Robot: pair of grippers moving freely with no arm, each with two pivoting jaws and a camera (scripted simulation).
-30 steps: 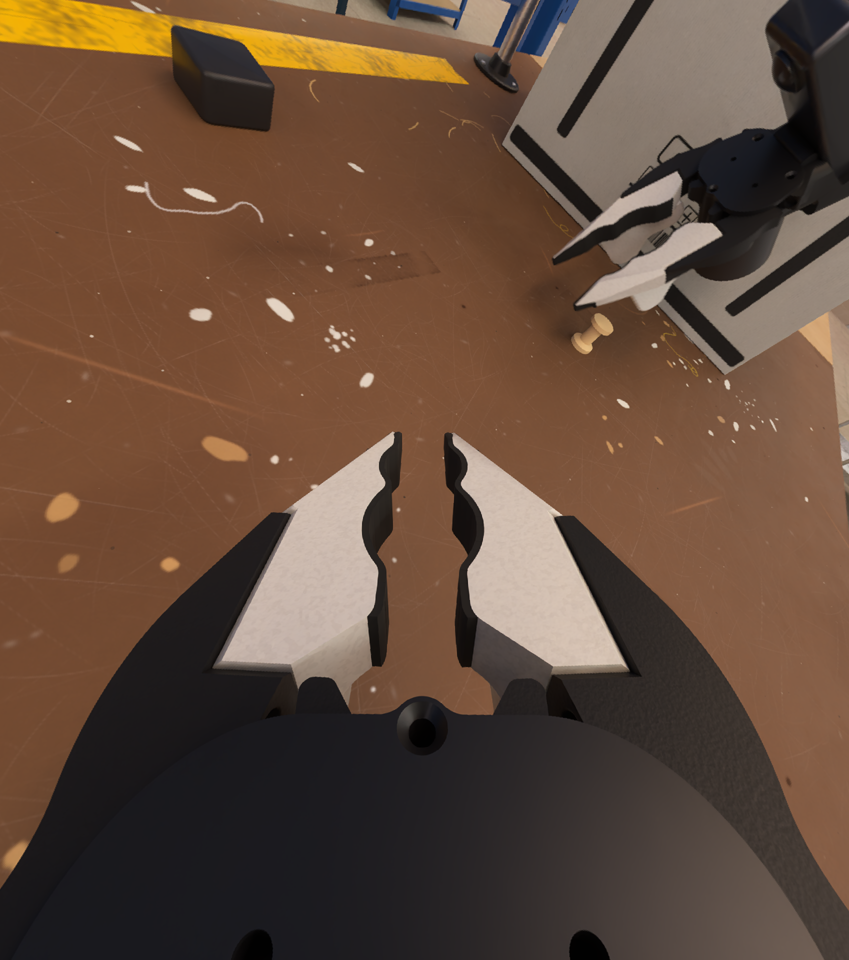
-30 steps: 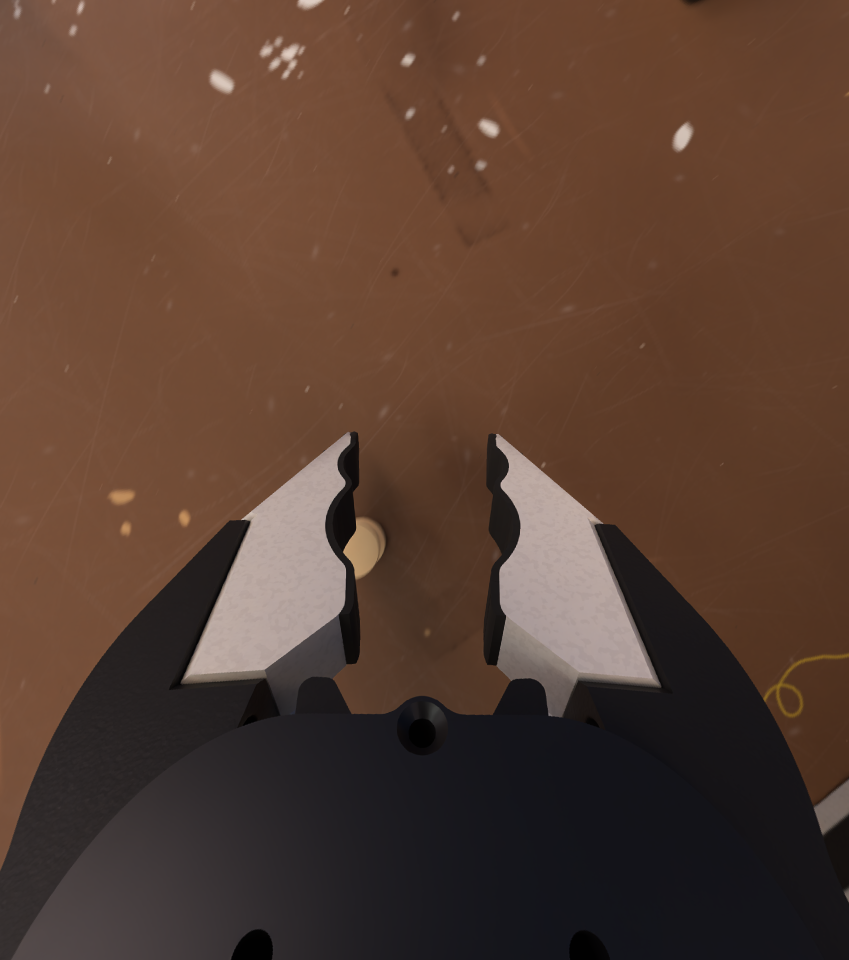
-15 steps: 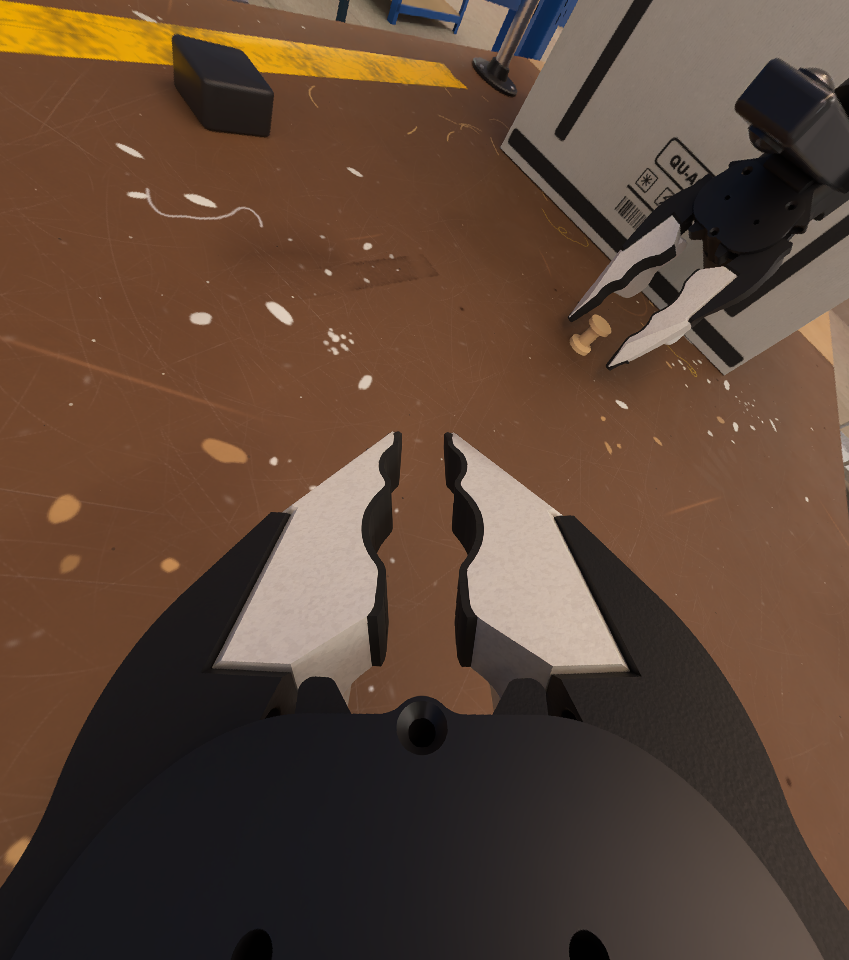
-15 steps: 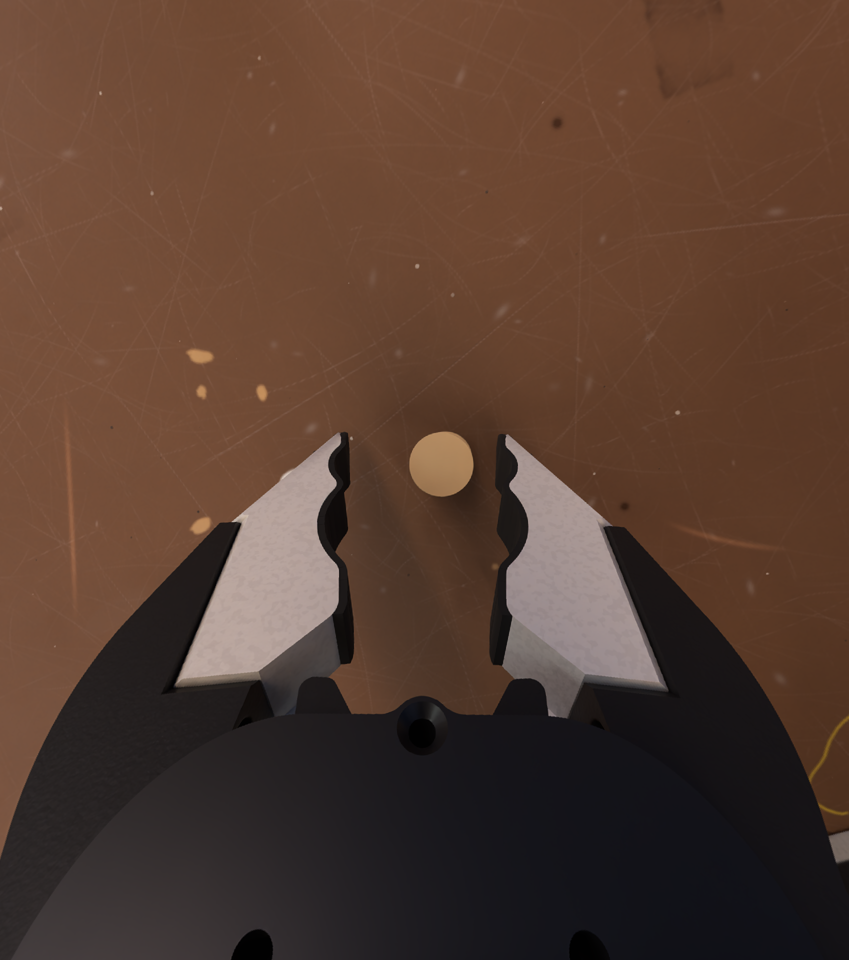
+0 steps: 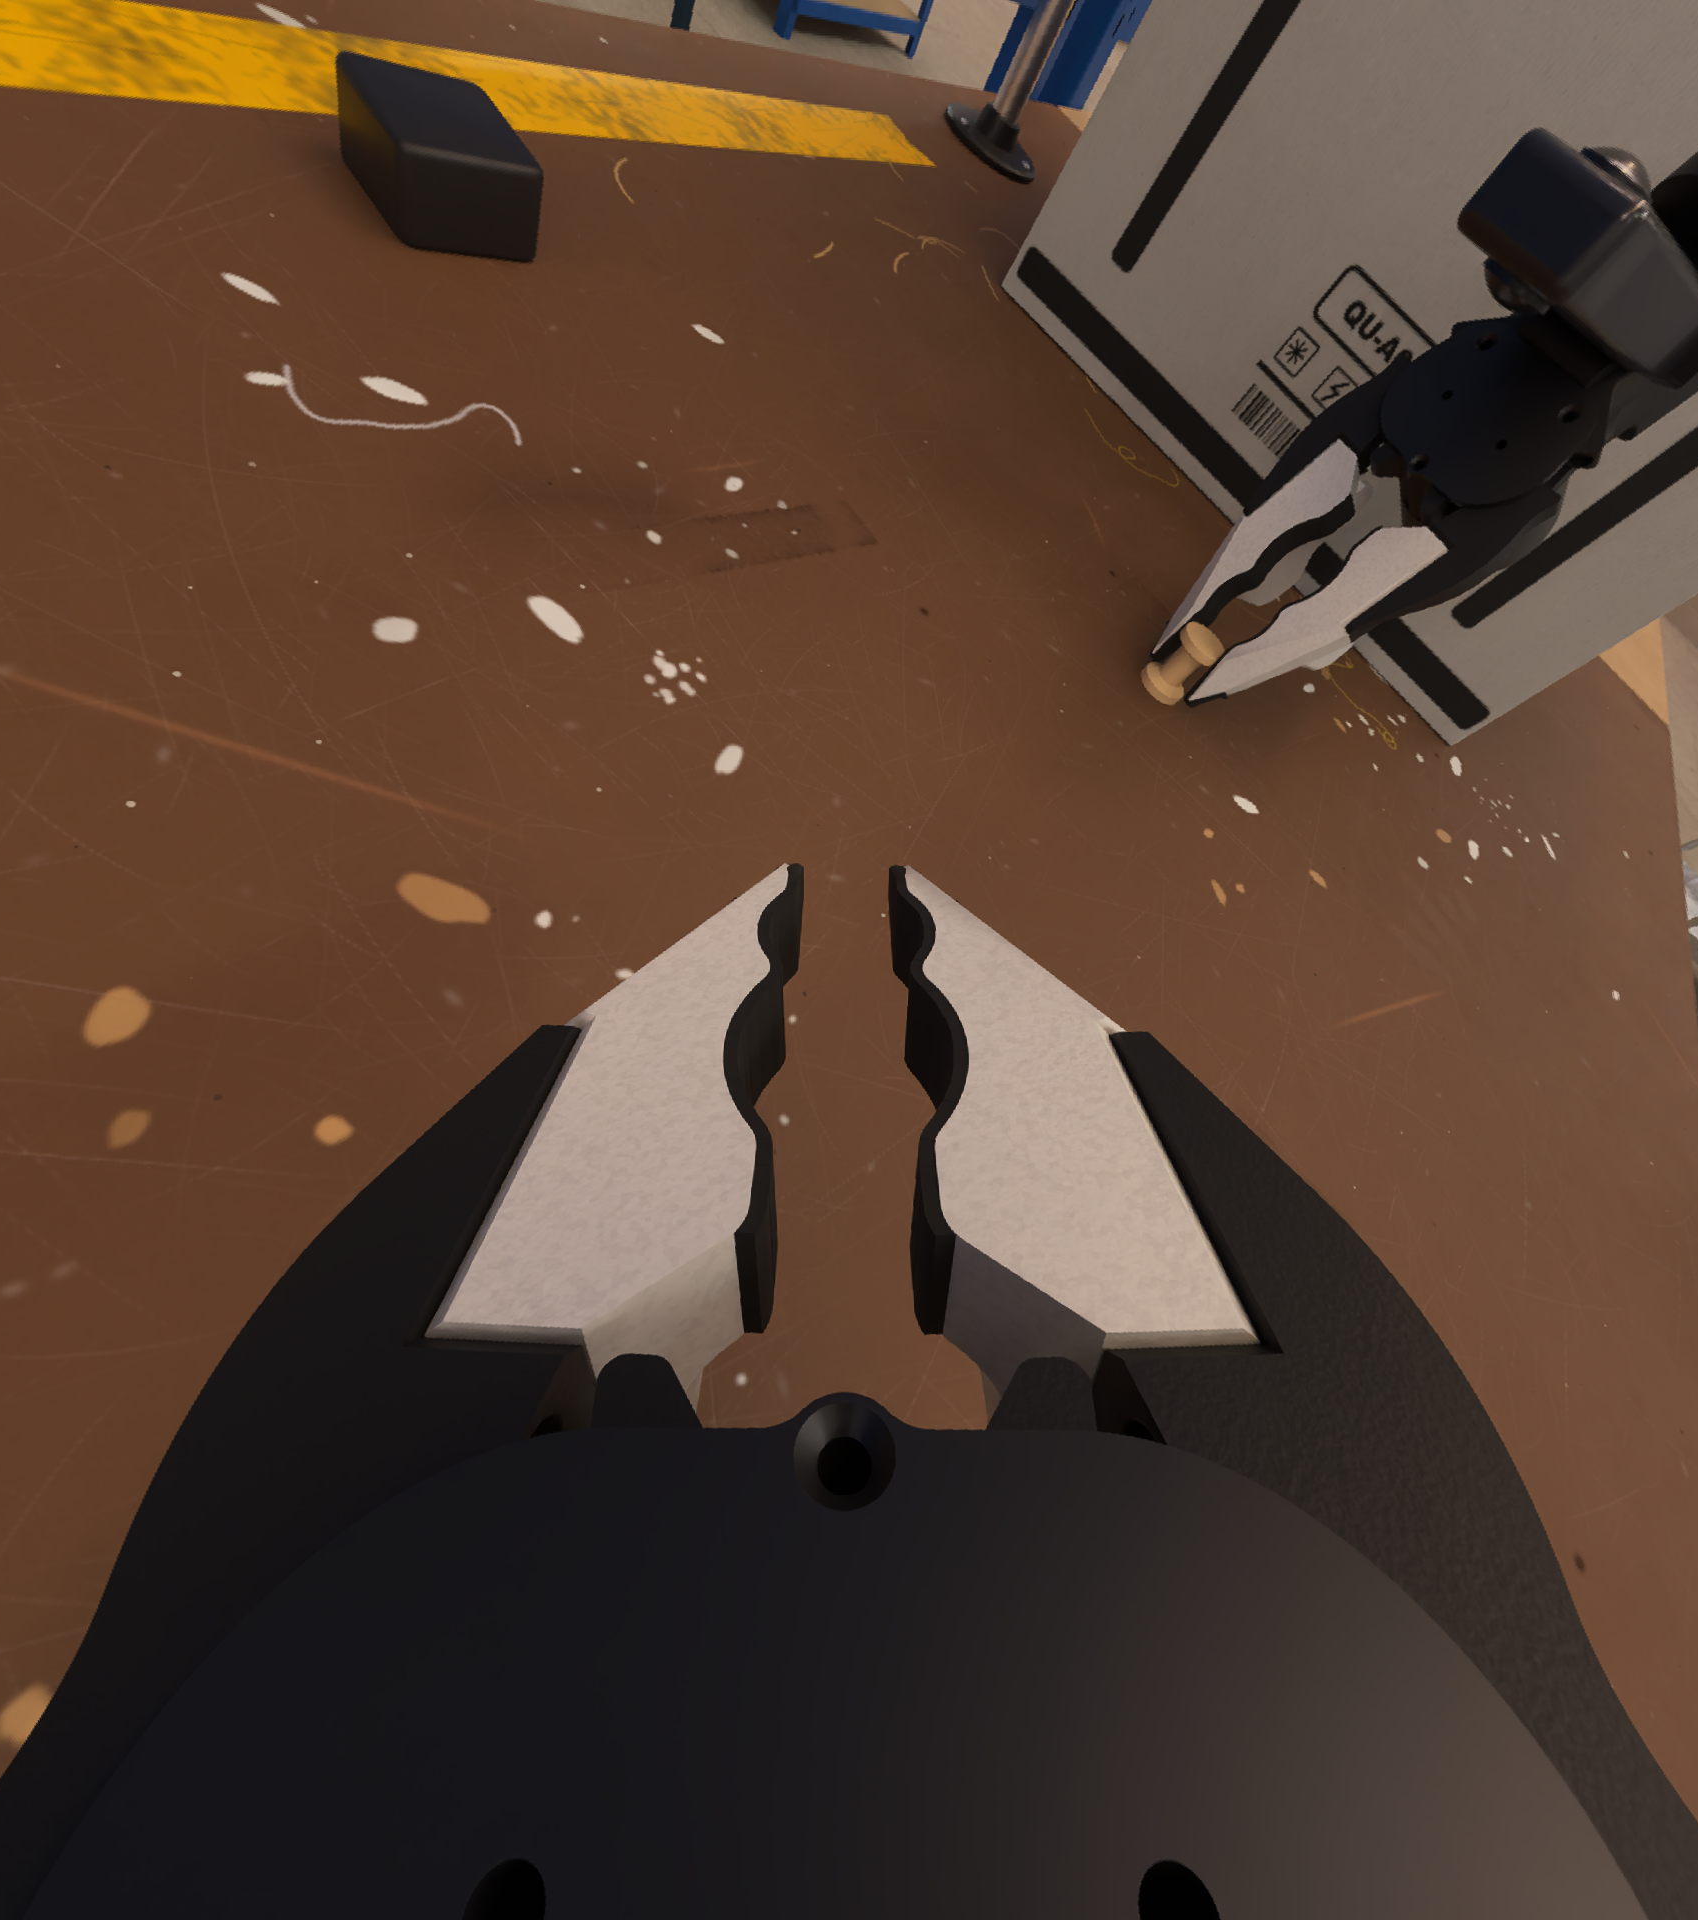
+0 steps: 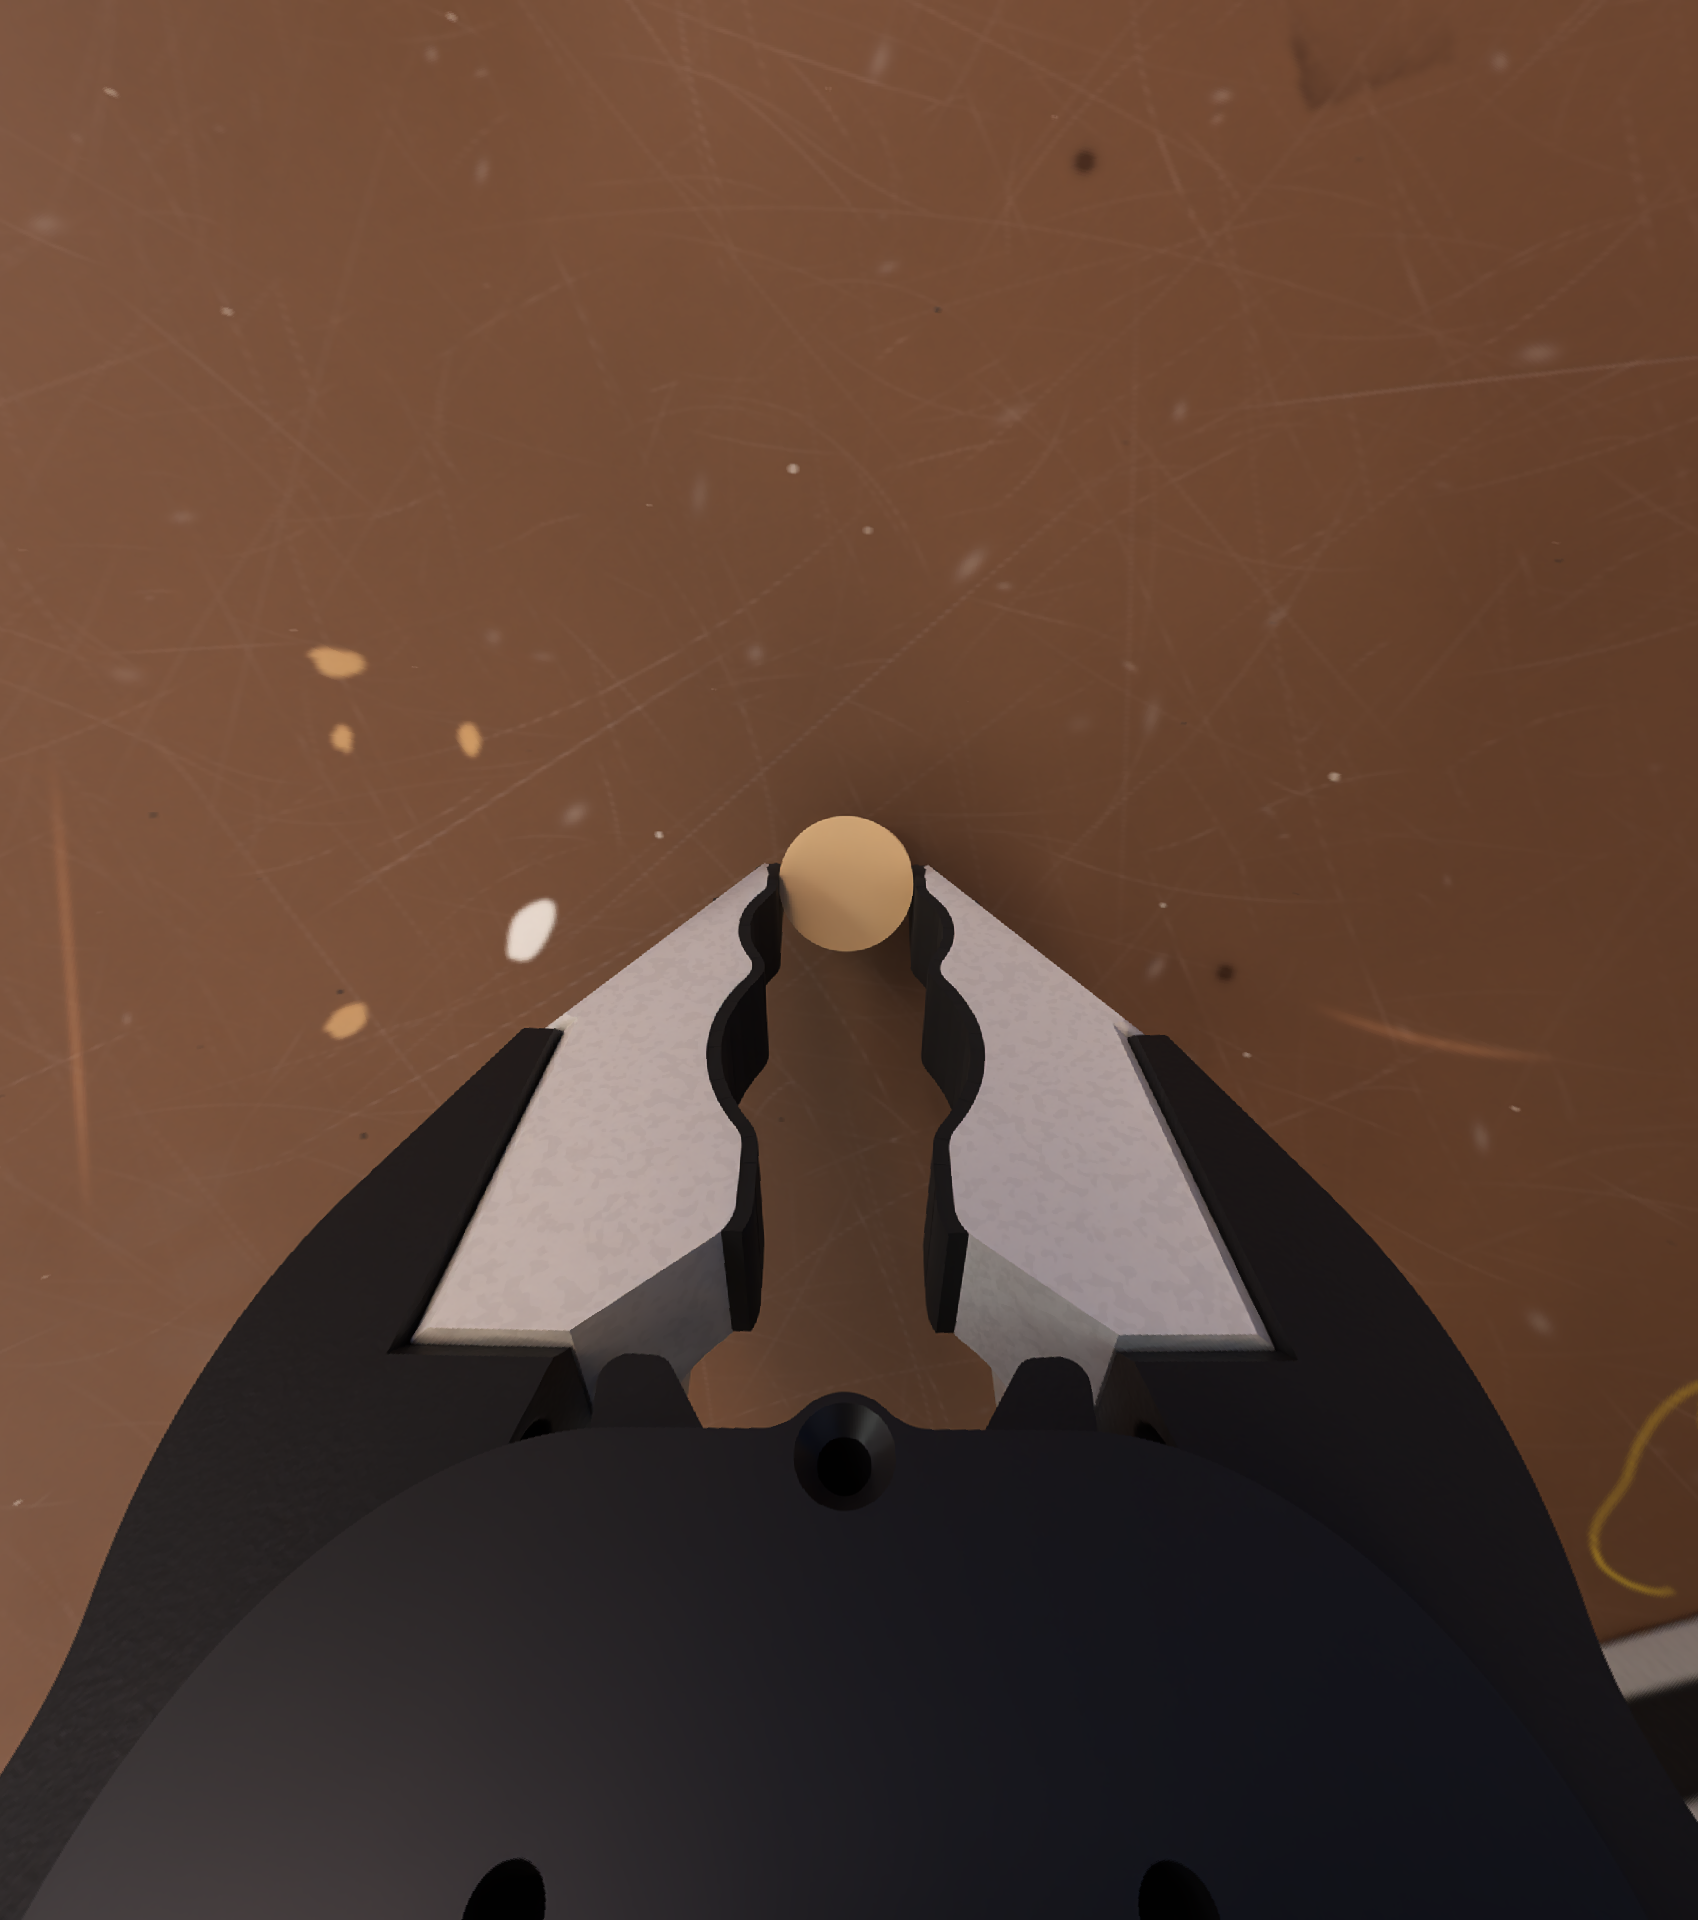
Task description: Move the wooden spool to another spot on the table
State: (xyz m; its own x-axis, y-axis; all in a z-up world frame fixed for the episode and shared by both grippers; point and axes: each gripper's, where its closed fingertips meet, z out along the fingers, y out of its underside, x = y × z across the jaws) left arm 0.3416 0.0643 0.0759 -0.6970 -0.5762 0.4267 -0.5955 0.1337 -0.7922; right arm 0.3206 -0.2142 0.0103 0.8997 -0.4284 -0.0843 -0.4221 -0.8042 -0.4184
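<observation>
The small light wooden spool [image 6: 846, 883] stands on the brown table [image 6: 1240, 520]; I see its round end from above. My right gripper [image 6: 846, 878] is shut on the spool, both fingertips pressing its sides. In the left wrist view the right gripper [image 5: 1186, 665] points down at the table at the far right, with the spool [image 5: 1165, 677] between its tips at the table surface. My left gripper [image 5: 845, 878] hovers over the middle of the table, its jaws nearly together with only a narrow gap, holding nothing.
A large grey box with black stripes [image 5: 1344, 208] stands right behind the right gripper. A black block [image 5: 440, 156] lies at the far left by a yellow stripe [image 5: 668, 114]. The table's right edge [image 5: 1681, 935] is near. A post base [image 5: 992, 133] stands at the back.
My right gripper came down around the spool and closed on it; a second ago its jaws were open with the spool off to one side. My left gripper has not moved.
</observation>
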